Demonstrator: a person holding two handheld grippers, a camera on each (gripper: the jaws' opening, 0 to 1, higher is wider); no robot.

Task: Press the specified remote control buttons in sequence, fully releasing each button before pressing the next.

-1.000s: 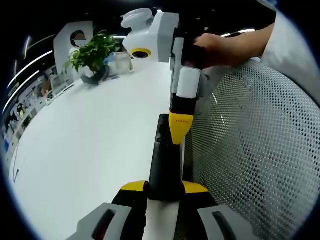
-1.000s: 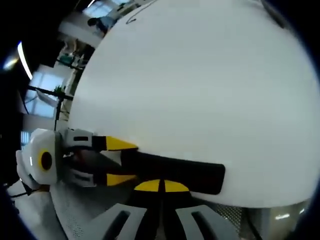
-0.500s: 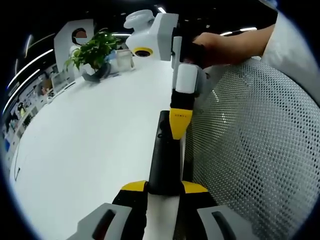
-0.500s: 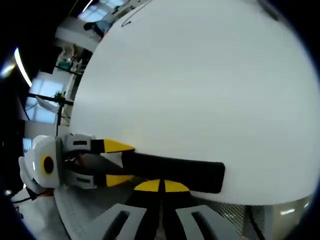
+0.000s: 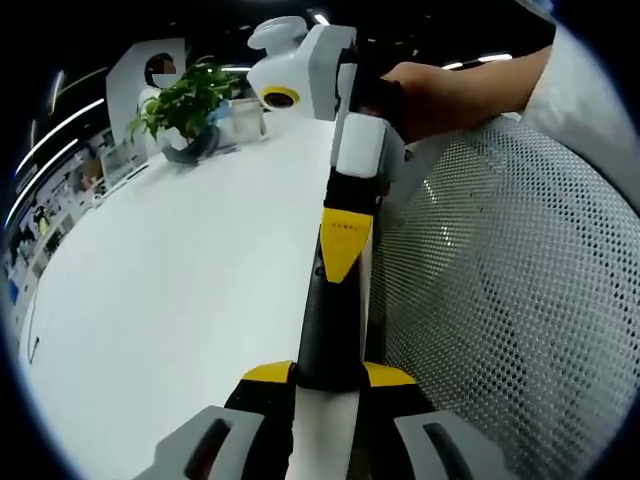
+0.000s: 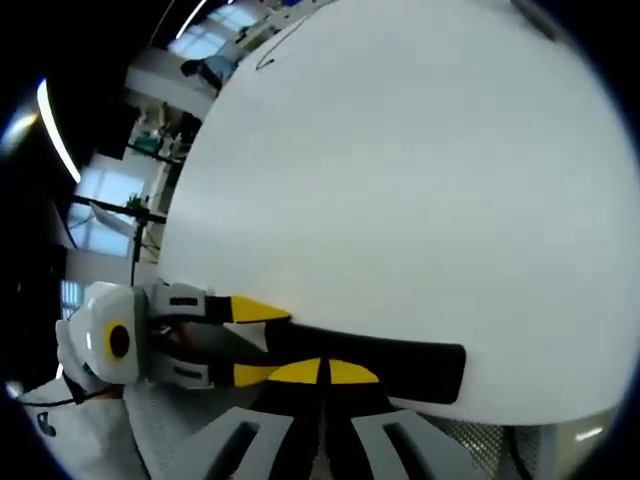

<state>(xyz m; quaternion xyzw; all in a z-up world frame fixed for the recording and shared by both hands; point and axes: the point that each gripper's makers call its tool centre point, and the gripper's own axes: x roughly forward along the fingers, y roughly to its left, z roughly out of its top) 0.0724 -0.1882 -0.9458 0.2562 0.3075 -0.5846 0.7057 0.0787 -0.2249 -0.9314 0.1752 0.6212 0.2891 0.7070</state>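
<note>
A black remote control point(image 5: 328, 320) runs lengthwise along the white table's point(image 5: 180, 270) edge. My left gripper point(image 5: 330, 375) is shut on its near end, with a yellow tip on each side. The right gripper point(image 5: 342, 250) comes down from above in a person's hand point(image 5: 440, 95), its yellow tip resting on the remote's far half. In the right gripper view the remote point(image 6: 400, 355) lies crosswise. My right gripper point(image 6: 320, 372) is shut, its yellow tips together against the remote's edge. The left gripper point(image 6: 262, 342) clamps the remote's left end.
A white mesh chair back point(image 5: 500, 300) stands close along the table's right edge. A potted green plant point(image 5: 185, 105) and a clear container point(image 5: 245, 122) sit at the table's far end. The broad white tabletop point(image 6: 400, 180) spreads beyond the remote.
In the left gripper view the right gripper's yellow tip has shifted left and nearer, from beside the remote's right edge to over its top face. The remote stays clamped in my left gripper.
</note>
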